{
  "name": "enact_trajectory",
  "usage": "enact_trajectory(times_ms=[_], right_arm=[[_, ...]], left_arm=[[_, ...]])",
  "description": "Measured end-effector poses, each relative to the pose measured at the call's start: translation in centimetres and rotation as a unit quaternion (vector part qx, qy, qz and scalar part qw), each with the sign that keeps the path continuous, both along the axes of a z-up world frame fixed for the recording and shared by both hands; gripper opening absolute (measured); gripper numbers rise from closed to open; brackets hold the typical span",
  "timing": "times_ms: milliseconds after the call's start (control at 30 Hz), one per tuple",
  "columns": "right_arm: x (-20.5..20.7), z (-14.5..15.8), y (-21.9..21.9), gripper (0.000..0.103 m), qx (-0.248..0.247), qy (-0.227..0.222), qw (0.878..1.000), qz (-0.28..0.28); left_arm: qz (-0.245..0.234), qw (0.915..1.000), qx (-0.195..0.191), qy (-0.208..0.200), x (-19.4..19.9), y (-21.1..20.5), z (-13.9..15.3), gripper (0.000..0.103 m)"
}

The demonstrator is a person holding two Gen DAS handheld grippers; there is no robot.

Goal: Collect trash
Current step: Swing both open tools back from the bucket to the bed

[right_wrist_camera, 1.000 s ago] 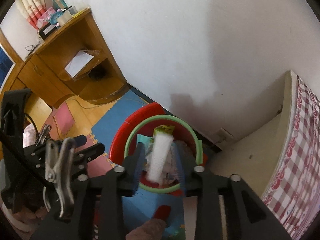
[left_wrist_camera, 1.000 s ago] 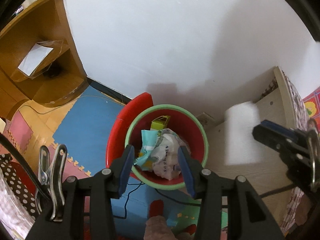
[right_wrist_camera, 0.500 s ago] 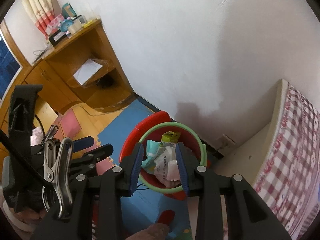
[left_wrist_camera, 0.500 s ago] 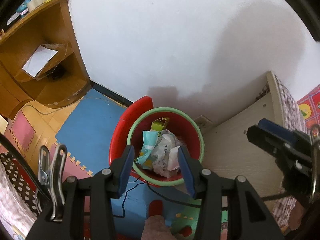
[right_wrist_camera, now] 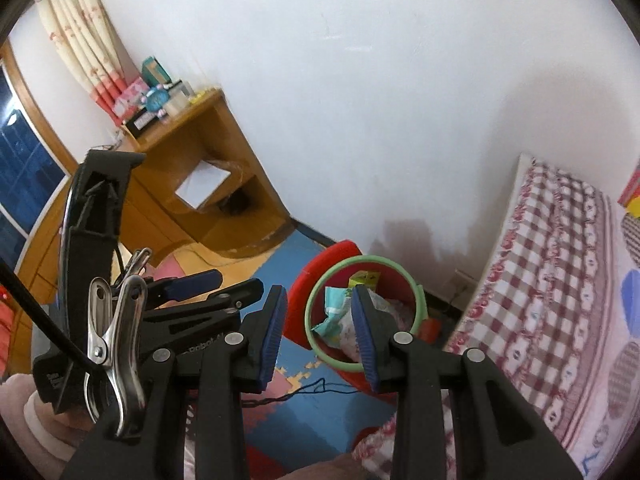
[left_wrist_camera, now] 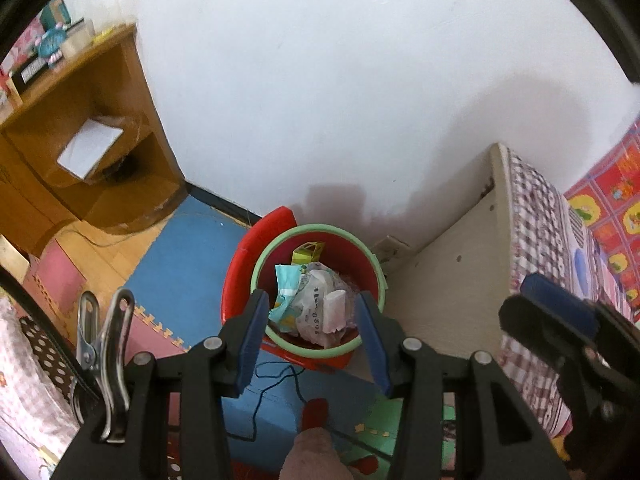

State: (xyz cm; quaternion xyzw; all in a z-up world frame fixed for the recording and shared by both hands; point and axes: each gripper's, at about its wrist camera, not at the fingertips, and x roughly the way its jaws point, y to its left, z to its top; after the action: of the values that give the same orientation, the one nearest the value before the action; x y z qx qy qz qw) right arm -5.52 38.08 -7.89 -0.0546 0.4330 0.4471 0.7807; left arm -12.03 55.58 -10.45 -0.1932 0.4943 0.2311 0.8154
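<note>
A red bin with a green rim [left_wrist_camera: 320,227] stands on the floor against the white wall. It holds crumpled white paper [left_wrist_camera: 312,312], a blue-green wrapper [left_wrist_camera: 286,284], a yellow-green carton [left_wrist_camera: 306,252] and a small white piece [left_wrist_camera: 335,307]. My left gripper [left_wrist_camera: 312,340] hangs open above the bin's near rim, with nothing between its pads. My right gripper [right_wrist_camera: 319,336] is open and empty too, up and to the left of the bin [right_wrist_camera: 320,292]. Each gripper shows in the other's view: the right one [left_wrist_camera: 520,298] on the right, the left one [right_wrist_camera: 240,282] on the left.
A wooden desk with shelves [left_wrist_camera: 80,128] fills the left corner. A bed with a checked sheet [left_wrist_camera: 536,232] stands at the right, its pale side board [left_wrist_camera: 452,280] next to the bin. A black cable [left_wrist_camera: 280,376] lies on the foam mats. A person's foot in a red slipper [left_wrist_camera: 314,416] is below.
A white piece that was dropping between the right gripper's fingers now lies in the bin. Both grippers have risen and drawn back, so the bin looks smaller.
</note>
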Motion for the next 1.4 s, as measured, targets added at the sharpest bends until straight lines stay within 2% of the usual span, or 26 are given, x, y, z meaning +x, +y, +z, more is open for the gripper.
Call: enact_trajectory(times_ms=[333,667,867,1100,1400], right_arm=[[-3.4,4.1,-7.8,0.034,0.045,-0.024,0.998,-0.038],[-6.6,8.4,-18.8,0.034,0.063,-0.064,0.991,-0.104],[-8.1,9.6,-26.7,0.034,0.057,-0.088,0.982,-0.159],[-8.8,9.6,-34.6,0.034,0.05,-0.099,0.97,-0.217],[-8.5,10.1,-42.8,0.034,0.044,-0.114,0.949,-0.291]], left_arm=[[-0.013,0.9992,0.032,-0.021,-2.1,-4.6,5.1,0.047],[-0.073,0.9953,0.049,-0.041,-3.3,-13.3,9.5,0.048],[-0.121,0.9896,0.05,-0.059,-2.9,-20.3,11.2,0.048],[-0.171,0.9813,0.043,-0.077,-1.7,-28.2,11.8,0.048],[-0.236,0.9658,0.041,-0.099,0.3,-38.3,12.8,0.048]])
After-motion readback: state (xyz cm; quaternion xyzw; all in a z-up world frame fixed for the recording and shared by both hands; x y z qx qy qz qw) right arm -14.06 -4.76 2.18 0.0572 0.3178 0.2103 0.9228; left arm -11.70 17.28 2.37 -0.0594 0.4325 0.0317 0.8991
